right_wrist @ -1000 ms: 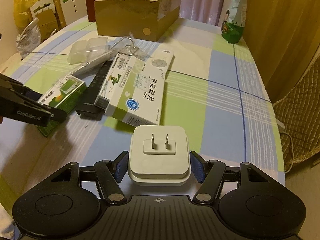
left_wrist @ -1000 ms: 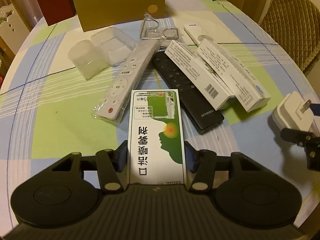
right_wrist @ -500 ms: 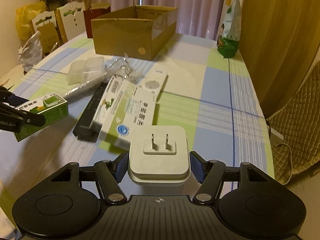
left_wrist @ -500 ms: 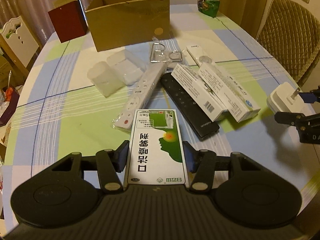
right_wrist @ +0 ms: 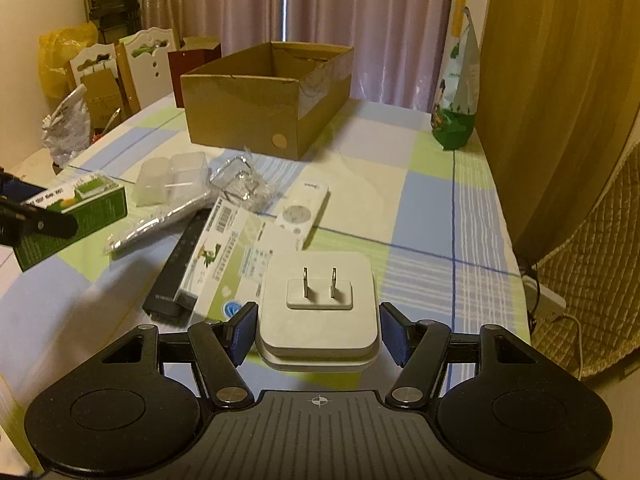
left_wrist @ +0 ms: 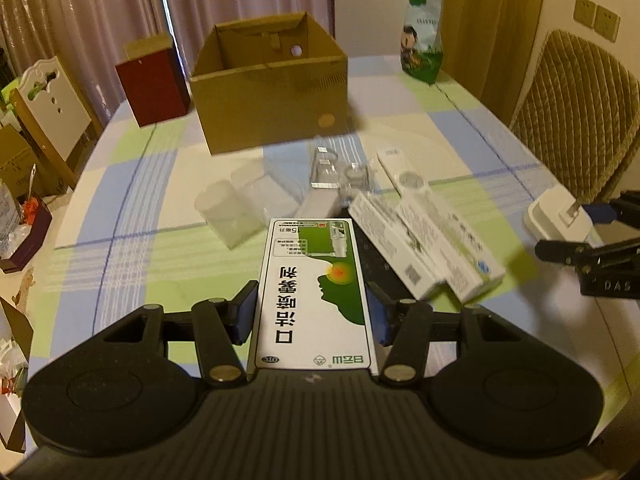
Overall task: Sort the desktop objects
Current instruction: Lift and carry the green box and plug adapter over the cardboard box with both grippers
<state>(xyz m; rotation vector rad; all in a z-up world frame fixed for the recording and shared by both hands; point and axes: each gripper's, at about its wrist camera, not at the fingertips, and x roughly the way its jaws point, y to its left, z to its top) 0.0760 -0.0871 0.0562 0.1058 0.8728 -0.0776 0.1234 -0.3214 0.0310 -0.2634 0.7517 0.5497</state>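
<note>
Left gripper (left_wrist: 312, 316) clamps the green spray box (left_wrist: 314, 280), right gripper (right_wrist: 318, 332) clamps the white charger (right_wrist: 318, 316), both off the desk (right_wrist: 420, 208); the far cardboard box (right_wrist: 260, 100) looks empty, most clutter unsorted.

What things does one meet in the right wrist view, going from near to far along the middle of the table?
White plug adapter held in the right gripper → white medicine boxes → white remote → open cardboard box → the curtains behind the table.

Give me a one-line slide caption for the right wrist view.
Right gripper holds a white plug adapter above the checked table, facing the open cardboard box.
</note>
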